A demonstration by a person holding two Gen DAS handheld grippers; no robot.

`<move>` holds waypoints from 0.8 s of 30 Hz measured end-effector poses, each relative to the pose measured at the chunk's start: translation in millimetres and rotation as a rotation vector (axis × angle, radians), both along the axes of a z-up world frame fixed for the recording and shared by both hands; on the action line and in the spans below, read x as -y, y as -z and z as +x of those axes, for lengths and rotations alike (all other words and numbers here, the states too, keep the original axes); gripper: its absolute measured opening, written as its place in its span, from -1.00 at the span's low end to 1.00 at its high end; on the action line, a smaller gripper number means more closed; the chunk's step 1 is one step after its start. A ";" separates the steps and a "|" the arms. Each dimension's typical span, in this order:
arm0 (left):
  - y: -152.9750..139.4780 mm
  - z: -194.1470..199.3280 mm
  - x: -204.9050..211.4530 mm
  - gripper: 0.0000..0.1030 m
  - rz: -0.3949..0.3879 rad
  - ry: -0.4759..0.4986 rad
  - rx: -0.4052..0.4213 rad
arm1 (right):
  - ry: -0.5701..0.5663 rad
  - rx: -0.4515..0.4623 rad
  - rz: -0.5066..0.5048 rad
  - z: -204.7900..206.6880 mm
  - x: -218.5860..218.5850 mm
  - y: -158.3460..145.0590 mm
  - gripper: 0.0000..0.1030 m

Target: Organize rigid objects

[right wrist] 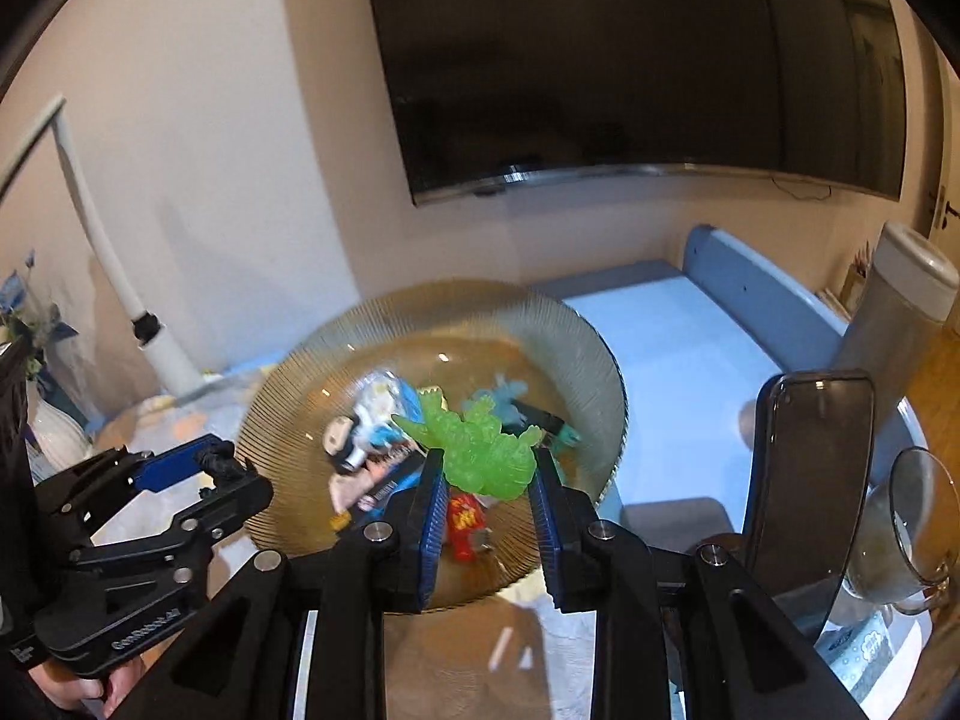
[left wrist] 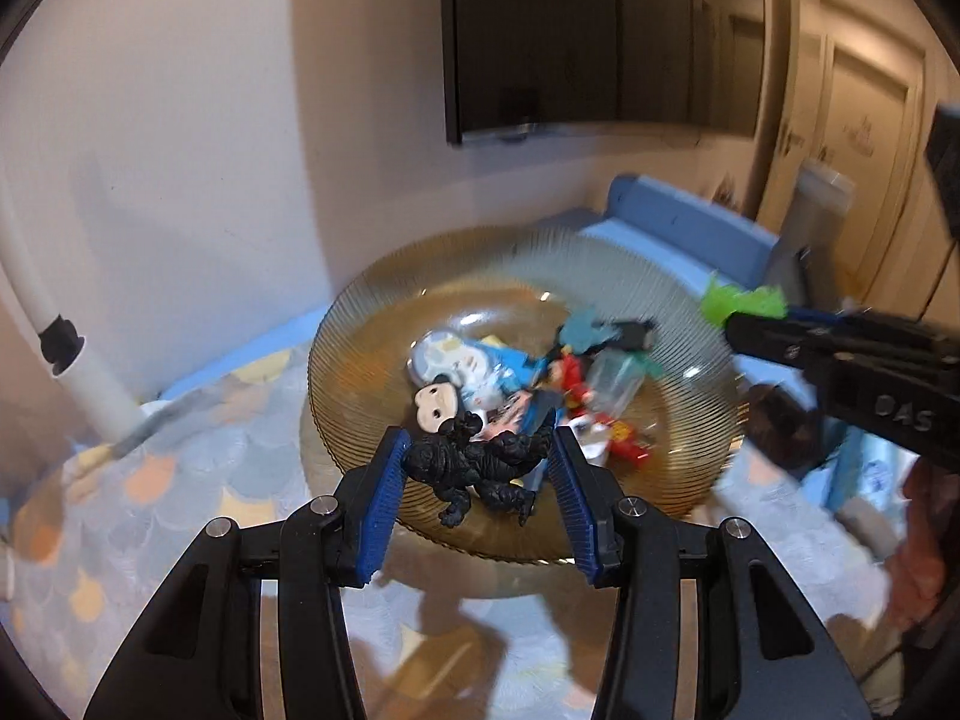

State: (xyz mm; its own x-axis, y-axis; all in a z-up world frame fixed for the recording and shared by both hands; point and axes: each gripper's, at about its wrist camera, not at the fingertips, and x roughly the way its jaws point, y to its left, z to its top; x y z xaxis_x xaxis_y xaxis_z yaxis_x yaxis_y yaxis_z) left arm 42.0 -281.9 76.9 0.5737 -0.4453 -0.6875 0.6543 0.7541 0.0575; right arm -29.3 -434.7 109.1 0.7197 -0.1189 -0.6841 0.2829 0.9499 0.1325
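Observation:
A ribbed amber glass plate (left wrist: 360, 336) (right wrist: 288, 360) on the table holds several small toys. My left gripper (left wrist: 477, 465) is shut on a black monster figure (left wrist: 474, 462), held above the plate's near rim. My right gripper (right wrist: 487, 474) is shut on a translucent green monster figure (right wrist: 486, 450), over the plate's near side. In the left wrist view the right gripper (left wrist: 738, 315) comes in from the right with the green figure (left wrist: 744, 300) at its tip. In the right wrist view the left gripper (right wrist: 225, 465) shows at the left with the black figure (right wrist: 225, 459).
In the plate lie a blue-and-white packet (left wrist: 474, 372), a red figure (left wrist: 570, 381), a big-headed figure (left wrist: 435, 405) and a teal toy (left wrist: 585, 327). A dark phone (right wrist: 810, 480), a glass mug (right wrist: 912, 540) and a tall canister (right wrist: 900, 324) stand at the right. A blue bench (right wrist: 690, 348) is behind.

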 end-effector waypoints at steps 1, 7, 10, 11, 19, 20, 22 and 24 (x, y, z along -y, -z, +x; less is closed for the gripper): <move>1.9 1.4 3.1 -0.13 0.005 -0.001 0.000 | 0.005 -0.012 0.000 1.3 1.0 3.1 -0.49; -8.7 -2.3 -2.1 0.53 0.013 -0.059 0.091 | -0.042 -0.064 0.044 13.4 2.1 15.9 -0.37; -23.0 -10.0 -25.8 0.53 0.000 -0.080 0.105 | -0.044 -0.044 0.037 6.4 -3.7 9.6 -0.23; -28.6 -12.4 -35.6 0.53 -0.010 -0.095 0.113 | -0.051 -0.032 0.035 2.5 -7.9 5.8 -0.06; -75.2 -48.4 -153.7 0.54 -0.079 -0.266 0.160 | -0.177 0.049 0.029 -24.6 -83.9 -19.4 0.11; -78.1 -54.6 -168.0 0.59 -0.082 -0.290 0.168 | -0.209 0.058 0.039 -28.6 -98.4 -17.9 0.13; -78.5 -70.1 -201.4 0.76 -0.088 -0.362 0.184 | -0.257 0.065 0.065 -35.5 -125.2 -8.4 0.14; -69.5 -82.4 -224.9 1.00 -0.095 -0.433 0.193 | -0.295 0.061 0.073 -41.6 -152.9 6.0 0.13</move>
